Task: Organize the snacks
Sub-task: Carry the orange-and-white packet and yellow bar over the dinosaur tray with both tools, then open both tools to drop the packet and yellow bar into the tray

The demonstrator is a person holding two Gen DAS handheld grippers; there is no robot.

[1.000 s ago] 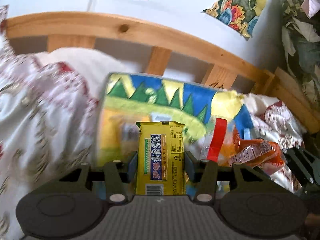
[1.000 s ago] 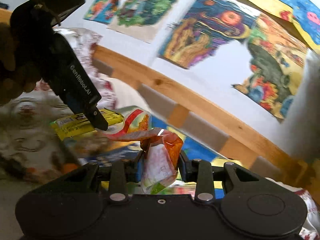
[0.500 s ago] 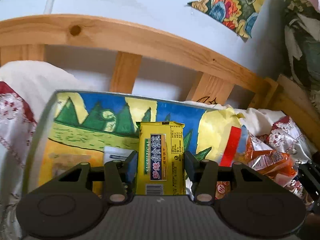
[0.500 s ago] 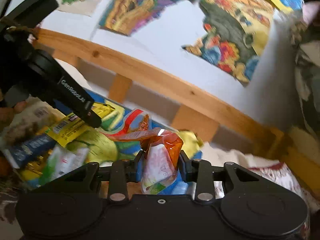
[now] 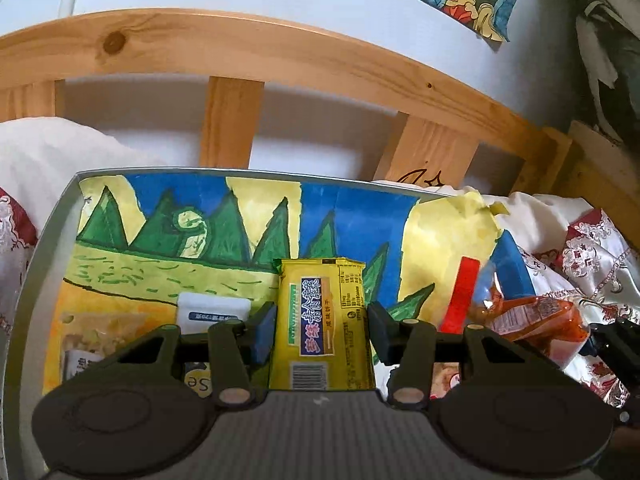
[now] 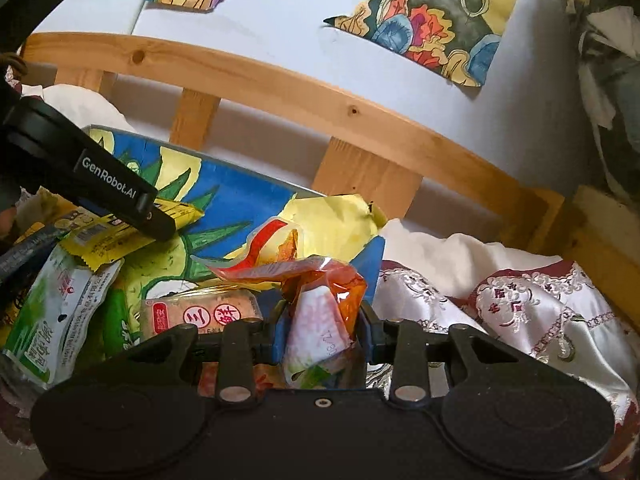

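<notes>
The left gripper (image 5: pixel 322 330) has its fingers (image 5: pixel 264 332) clamped on a yellow snack packet (image 5: pixel 322 320), held upright above a tray (image 5: pixel 48 240) lined with a painted paper of green peaks. The right gripper (image 6: pixel 322 330) has its fingers (image 6: pixel 278 334) clamped on a crumpled orange snack bag (image 6: pixel 324 300), just over the tray's right end. In the tray lie a green-and-white packet (image 6: pixel 60 312) and a pink bar (image 6: pixel 200 312). The tray rests on a bed with a patterned quilt (image 6: pixel 520 304) in front of a wooden headboard (image 6: pixel 280 84).
</notes>
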